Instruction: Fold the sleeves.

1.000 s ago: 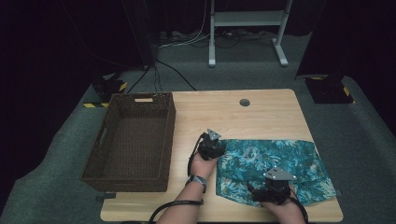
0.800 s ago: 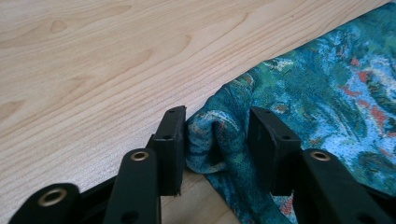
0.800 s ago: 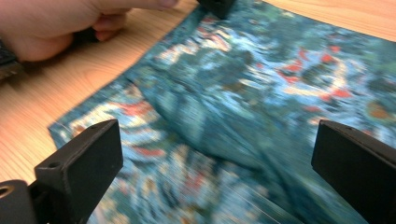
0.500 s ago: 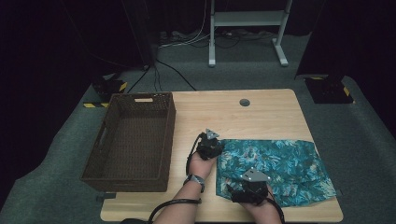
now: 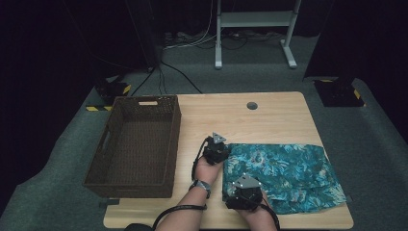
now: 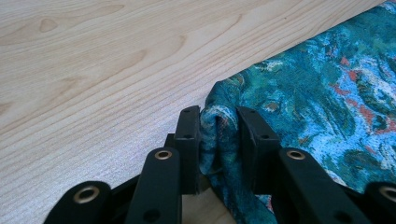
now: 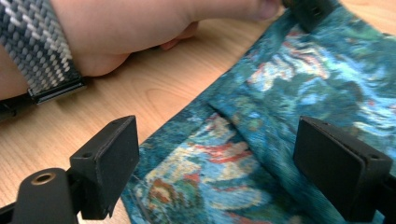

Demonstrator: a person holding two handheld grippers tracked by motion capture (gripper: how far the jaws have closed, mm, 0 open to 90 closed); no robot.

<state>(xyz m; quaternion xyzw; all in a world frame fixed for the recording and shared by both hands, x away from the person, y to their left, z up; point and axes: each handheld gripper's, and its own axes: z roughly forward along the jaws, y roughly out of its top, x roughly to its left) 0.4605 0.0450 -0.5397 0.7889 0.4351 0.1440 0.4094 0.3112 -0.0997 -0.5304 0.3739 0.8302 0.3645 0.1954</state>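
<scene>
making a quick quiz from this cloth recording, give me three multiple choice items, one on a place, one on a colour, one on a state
1. Where does the wicker basket stand on the table?
A. at its left side
B. at its right side
C. on the cloth

2. What is the main colour of the patterned cloth?
A. yellow
B. teal blue
C. plain white

3. How does the left gripper stand?
A. wide open above the basket
B. shut on nothing
C. shut on a corner of the cloth

Key: 1 A, the high view shows it left of the cloth; 2 B, teal with red and white flecks; 3 C, its fingers pinch a bunched fold.
</scene>
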